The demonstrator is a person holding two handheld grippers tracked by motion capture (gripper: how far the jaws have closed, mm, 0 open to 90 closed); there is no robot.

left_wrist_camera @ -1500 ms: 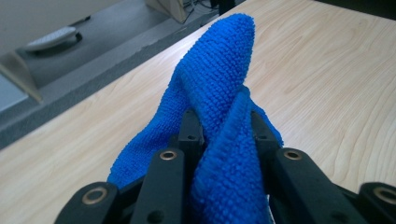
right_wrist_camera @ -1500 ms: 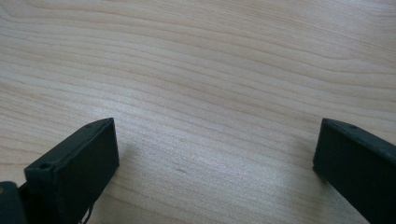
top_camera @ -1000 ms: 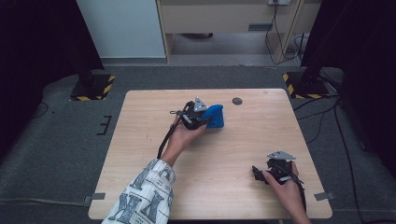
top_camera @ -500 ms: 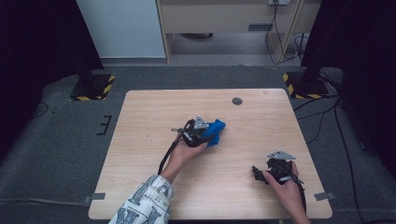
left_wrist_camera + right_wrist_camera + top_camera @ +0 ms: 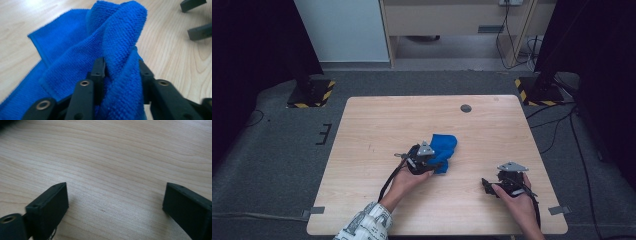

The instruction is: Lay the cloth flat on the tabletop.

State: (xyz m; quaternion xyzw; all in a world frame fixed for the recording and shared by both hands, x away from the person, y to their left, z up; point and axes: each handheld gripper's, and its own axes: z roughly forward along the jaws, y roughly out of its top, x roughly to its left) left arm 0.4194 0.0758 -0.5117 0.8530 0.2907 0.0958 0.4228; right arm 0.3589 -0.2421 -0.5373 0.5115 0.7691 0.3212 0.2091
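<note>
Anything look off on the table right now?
Nothing damaged or spilled. The blue cloth is bunched rather than flat, a fold pinched in the left gripper. The right gripper sits open over bare table.

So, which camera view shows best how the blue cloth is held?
The left gripper view: the blue cloth is close up, with a bunched fold pinched between the left gripper's jaws. The high view shows the cloth small, partly behind that gripper. The right gripper view looks at bare table.
</note>
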